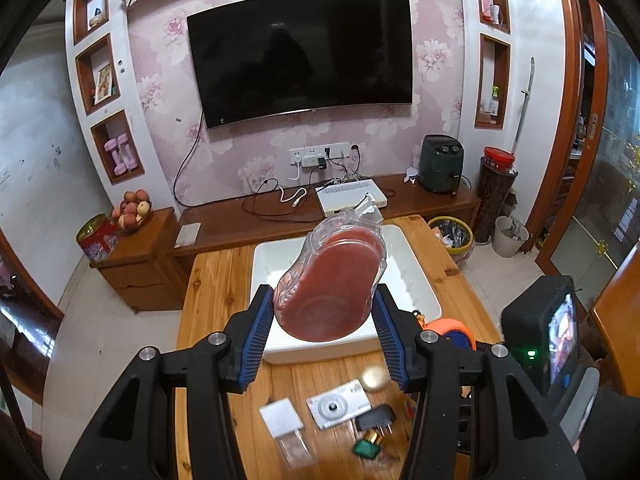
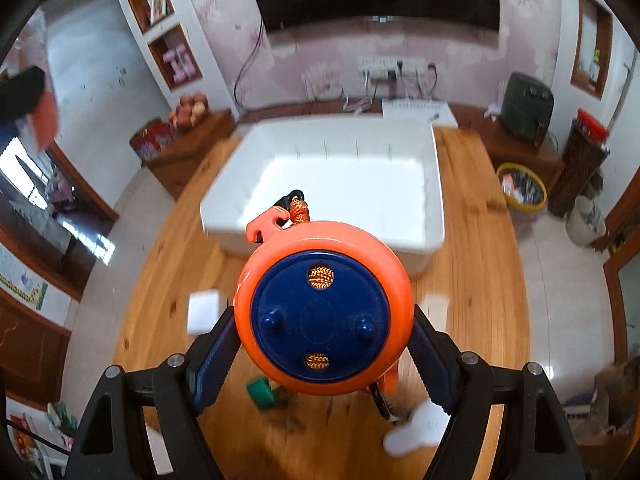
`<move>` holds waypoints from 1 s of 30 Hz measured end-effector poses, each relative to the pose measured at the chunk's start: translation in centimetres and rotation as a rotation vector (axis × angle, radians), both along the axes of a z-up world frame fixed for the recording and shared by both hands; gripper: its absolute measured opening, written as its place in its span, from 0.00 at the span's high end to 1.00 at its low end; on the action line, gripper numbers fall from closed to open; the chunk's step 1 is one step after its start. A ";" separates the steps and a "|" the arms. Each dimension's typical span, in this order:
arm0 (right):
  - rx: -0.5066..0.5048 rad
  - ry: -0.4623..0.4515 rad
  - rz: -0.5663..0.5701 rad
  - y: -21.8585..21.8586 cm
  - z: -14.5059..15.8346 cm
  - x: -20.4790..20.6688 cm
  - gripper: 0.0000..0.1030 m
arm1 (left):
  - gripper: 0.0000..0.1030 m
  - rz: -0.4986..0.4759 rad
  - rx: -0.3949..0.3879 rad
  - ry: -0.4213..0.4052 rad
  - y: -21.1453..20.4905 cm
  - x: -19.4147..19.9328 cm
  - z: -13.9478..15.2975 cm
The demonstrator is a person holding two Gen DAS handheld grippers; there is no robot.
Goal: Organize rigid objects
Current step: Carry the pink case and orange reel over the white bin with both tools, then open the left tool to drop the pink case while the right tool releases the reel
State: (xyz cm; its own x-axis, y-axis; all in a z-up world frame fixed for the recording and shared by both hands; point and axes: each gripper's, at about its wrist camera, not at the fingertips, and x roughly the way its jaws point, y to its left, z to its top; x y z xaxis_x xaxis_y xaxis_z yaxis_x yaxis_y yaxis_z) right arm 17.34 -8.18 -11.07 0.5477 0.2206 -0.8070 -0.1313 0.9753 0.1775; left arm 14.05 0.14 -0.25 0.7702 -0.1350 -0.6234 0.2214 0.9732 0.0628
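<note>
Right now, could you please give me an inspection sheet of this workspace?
Surface: wooden table, white bin at its far end, nothing seen inside.
Job's things: clear bottle of red liquid; orange and blue reel.
Clutter: camera, white card, black plug, green item.
Tongs: left tongs grip the bottle; right tongs grip the reel.
Cables: black and white leads on the TV bench.
Surroundings: television, air fryer.

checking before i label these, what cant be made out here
- Left wrist view: bin floor, hidden behind the clear bottle in the left gripper.
- Right wrist view: table items under the orange reel, blurred and covered by the right gripper.
- Camera lettering: too small.
</note>
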 end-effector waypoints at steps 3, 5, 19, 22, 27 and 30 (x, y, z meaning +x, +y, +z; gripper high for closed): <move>0.015 -0.055 -0.001 0.1 0.5 1.7 0.22 | 0.48 -0.002 0.002 -0.001 0.3 1.8 -0.1; 0.017 -0.090 0.001 0.3 0.8 2.7 0.22 | 0.48 -0.004 -0.001 0.004 0.6 3.0 -0.3; 0.001 -0.143 0.050 1.9 -2.6 10.8 0.22 | 0.48 0.015 -0.012 0.124 1.1 11.7 -5.4; -0.003 -0.121 0.042 1.9 -4.0 12.1 0.22 | 0.48 0.023 -0.012 0.172 1.2 13.6 -7.4; -0.024 -0.080 0.027 2.0 -6.0 14.4 0.22 | 0.48 0.032 -0.016 0.248 1.2 16.1 -10.3; -0.034 -0.052 0.012 2.0 -7.3 15.7 0.22 | 0.48 0.038 -0.016 0.291 1.1 17.3 -12.1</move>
